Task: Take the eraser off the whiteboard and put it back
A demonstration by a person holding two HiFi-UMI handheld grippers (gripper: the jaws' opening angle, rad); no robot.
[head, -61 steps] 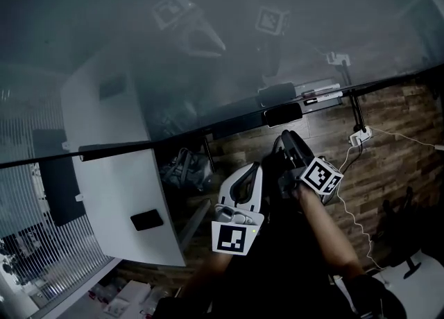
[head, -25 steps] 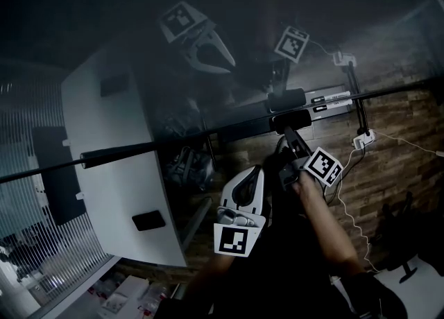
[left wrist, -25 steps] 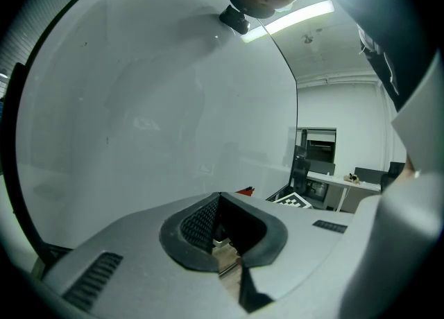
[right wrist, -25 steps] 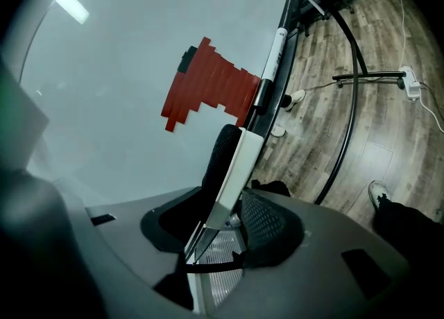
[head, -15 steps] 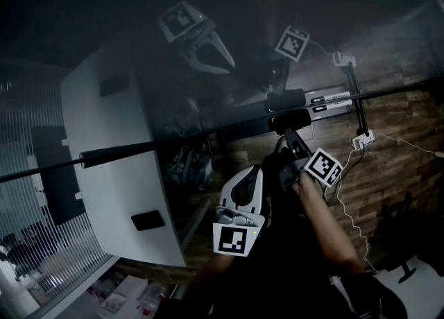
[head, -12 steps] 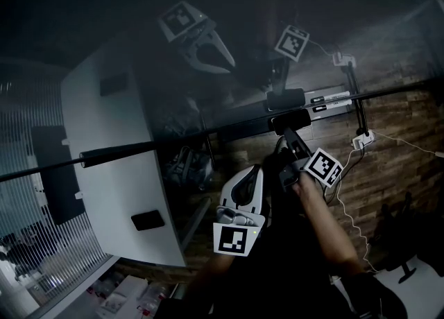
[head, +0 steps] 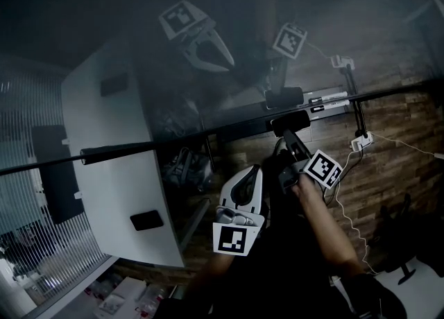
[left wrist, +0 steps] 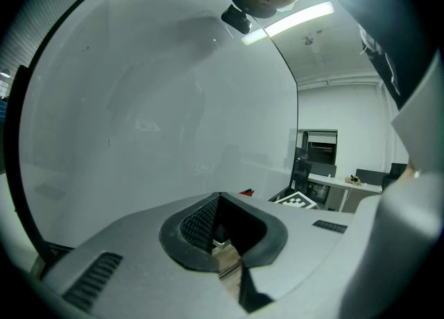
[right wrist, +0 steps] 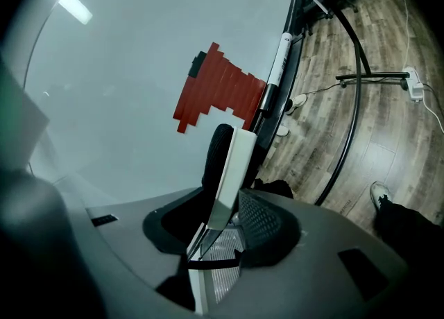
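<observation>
The eraser [right wrist: 232, 165], a white block with black felt, stands against the foot of the glass whiteboard [right wrist: 132, 61]. My right gripper [right wrist: 232, 203] is shut on it: its jaws have just been closing and the block sits between them. In the head view the eraser [head: 290, 122] is a dark bar at the board's lower edge, with the right gripper [head: 292, 139] reaching up to it. My left gripper [head: 246, 175] hangs back, lower and to the left, shut and empty. In the left gripper view its tips [left wrist: 220, 196] meet in front of the bare board.
A red patch [right wrist: 218, 96] marks the board just above the eraser. Markers [head: 326, 99] lie on the ledge to the right. The black stand tube [right wrist: 354, 102], a power strip [head: 359, 142] with cable, a white cabinet [head: 118, 193] and a bag [head: 187, 168] stand on the wooden floor.
Since the earliest frame my right gripper has moved up to the eraser at the board's lower edge. Over the last second neither gripper has visibly shifted.
</observation>
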